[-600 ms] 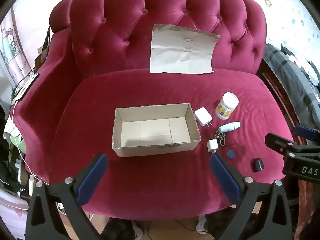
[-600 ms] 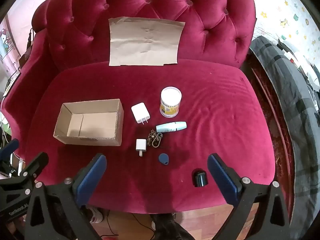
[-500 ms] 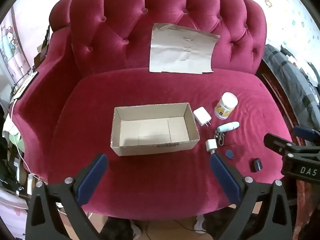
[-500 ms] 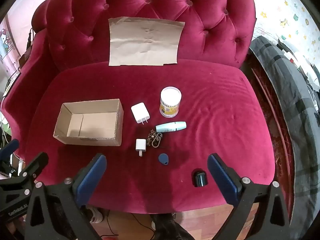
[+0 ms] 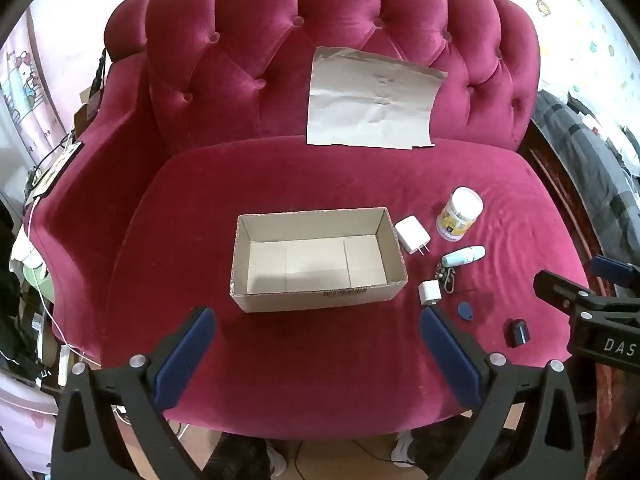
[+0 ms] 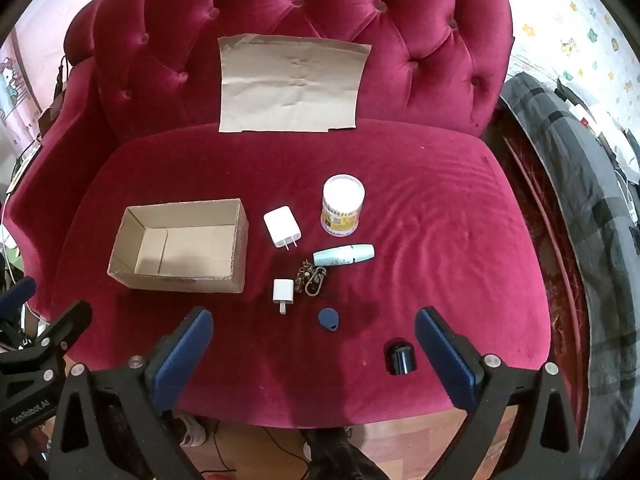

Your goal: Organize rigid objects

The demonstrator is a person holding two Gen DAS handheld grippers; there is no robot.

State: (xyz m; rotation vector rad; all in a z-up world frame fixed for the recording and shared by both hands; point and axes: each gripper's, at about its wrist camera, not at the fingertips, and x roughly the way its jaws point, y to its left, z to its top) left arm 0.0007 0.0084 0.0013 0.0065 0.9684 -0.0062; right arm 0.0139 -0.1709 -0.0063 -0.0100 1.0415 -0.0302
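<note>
An empty cardboard box point(image 5: 318, 258) point(image 6: 180, 246) sits on the red sofa seat point(image 5: 280, 360). To its right lie a large white charger point(image 6: 282, 226), a white-lidded jar point(image 6: 343, 205), a pale blue tube point(image 6: 344, 256), a bunch of keys point(image 6: 312, 278), a small white plug point(image 6: 283, 290), a blue fob point(image 6: 328, 319) and a small black cylinder point(image 6: 400, 358). My left gripper point(image 5: 318, 354) hangs open over the seat's front, below the box. My right gripper point(image 6: 314, 354) is open above the front edge, with the fob just beyond its gap. Neither holds anything.
A creased sheet of brown paper point(image 6: 292, 84) leans on the tufted backrest. A dark plaid blanket point(image 6: 592, 184) lies to the right of the sofa. Cables and clutter point(image 5: 28, 248) sit at the left. Wooden floor point(image 6: 400, 440) shows below the seat.
The left wrist view has shifted slightly, with the box and small items drifting a little up in the picture. The right wrist view is unchanged. Both grippers stay open.
</note>
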